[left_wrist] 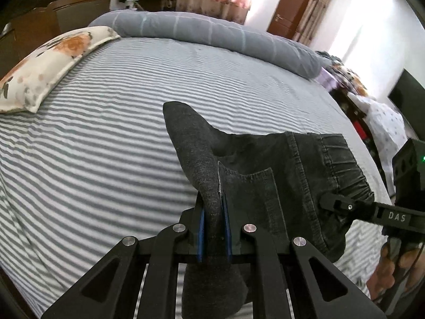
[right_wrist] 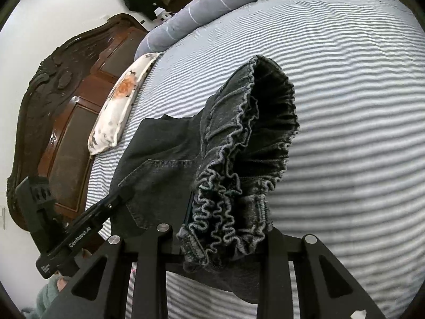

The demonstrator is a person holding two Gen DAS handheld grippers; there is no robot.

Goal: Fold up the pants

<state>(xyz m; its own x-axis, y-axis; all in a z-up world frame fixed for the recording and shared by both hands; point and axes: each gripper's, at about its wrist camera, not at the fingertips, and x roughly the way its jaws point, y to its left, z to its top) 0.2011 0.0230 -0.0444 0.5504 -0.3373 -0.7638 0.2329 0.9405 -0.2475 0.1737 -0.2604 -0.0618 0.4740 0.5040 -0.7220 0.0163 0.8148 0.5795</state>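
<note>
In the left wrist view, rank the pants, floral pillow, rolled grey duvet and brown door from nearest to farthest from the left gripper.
1. Pants, clamped in the left gripper.
2. Floral pillow, upper left on the bed.
3. Rolled grey duvet, along the far bed edge.
4. Brown door, back wall.

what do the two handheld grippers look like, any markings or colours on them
Both are matte black, with angular linkage arms that have triangular cutouts and round silver pivot pins. The left gripper has blue pads on its fingers. The right gripper, seen from the left wrist view, bears white "DAS" lettering and a green light on its body. The left one's side reads "GenRobot.AI". A teal sleeve shows.
</note>
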